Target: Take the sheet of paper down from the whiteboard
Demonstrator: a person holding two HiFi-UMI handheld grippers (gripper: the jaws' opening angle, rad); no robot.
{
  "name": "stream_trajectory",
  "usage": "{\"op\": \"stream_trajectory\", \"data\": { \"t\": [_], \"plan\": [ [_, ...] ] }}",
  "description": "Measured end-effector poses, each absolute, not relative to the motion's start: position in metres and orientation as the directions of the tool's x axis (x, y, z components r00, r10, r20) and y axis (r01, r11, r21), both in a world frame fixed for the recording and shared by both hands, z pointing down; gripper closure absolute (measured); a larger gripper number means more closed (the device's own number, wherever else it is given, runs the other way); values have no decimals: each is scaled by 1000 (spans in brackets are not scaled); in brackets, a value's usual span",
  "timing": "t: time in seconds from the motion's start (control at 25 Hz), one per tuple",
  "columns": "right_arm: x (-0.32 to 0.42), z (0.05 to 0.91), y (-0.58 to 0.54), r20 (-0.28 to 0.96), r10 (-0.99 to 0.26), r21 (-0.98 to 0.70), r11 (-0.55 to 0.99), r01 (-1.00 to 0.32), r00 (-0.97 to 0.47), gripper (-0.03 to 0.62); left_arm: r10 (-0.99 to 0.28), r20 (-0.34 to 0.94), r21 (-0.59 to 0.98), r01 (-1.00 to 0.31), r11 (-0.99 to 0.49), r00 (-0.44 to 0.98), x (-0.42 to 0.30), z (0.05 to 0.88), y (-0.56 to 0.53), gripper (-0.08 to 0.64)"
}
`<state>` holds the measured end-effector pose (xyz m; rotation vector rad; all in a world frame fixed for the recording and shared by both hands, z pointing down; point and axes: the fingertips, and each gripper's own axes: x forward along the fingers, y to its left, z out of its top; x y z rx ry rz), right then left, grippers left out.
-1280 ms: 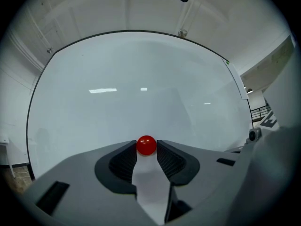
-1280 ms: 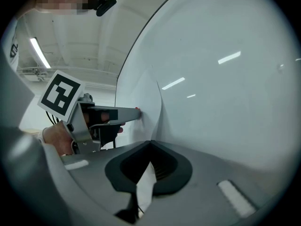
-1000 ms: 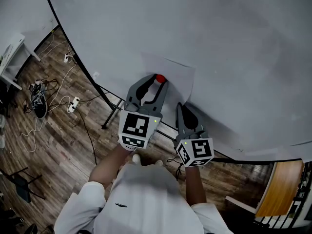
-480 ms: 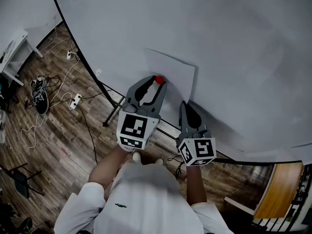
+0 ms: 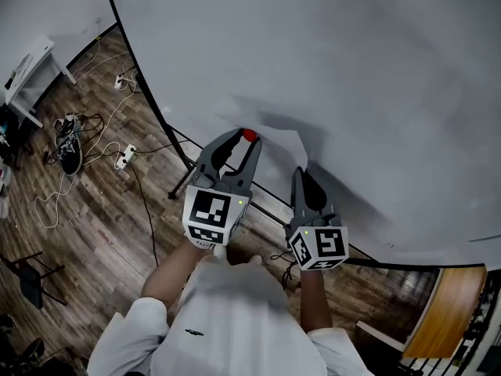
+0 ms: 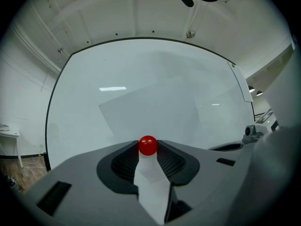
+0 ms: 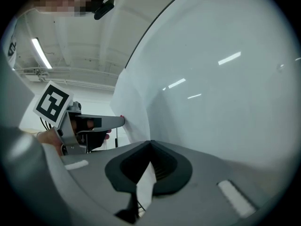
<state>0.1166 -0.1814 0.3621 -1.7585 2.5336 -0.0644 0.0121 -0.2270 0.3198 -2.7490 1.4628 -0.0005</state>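
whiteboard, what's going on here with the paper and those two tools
A person stands at the whiteboard with a tool in each hand. The left tool is shut on the red magnet that sits on the sheet of paper. The right tool pinches the sheet's edge. The sheet is not yet down from the board.

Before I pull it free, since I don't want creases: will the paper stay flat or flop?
Probably flop: the paper bows off the whiteboard, so it looks thin and light. Pinched at one edge by the right gripper, it will likely droop, perhaps creasing there. Only the magnet in the left gripper seems to pin it.
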Motion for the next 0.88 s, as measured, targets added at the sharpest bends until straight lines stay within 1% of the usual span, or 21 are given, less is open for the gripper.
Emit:
{"op": "stream_trajectory", "data": {
  "t": [0.52, 0.88],
  "plan": [
    [109, 366, -169, -21, -930, -80, 366, -927, -366, 583, -867, 13, 2, -867, -499, 499, -29, 336, -212, 439],
    [130, 374, -152, -31, -955, -96, 297, -950, -296, 581, -870, 40, 9, -871, -492, 491, -43, 353, -194, 439]
  ]
}}
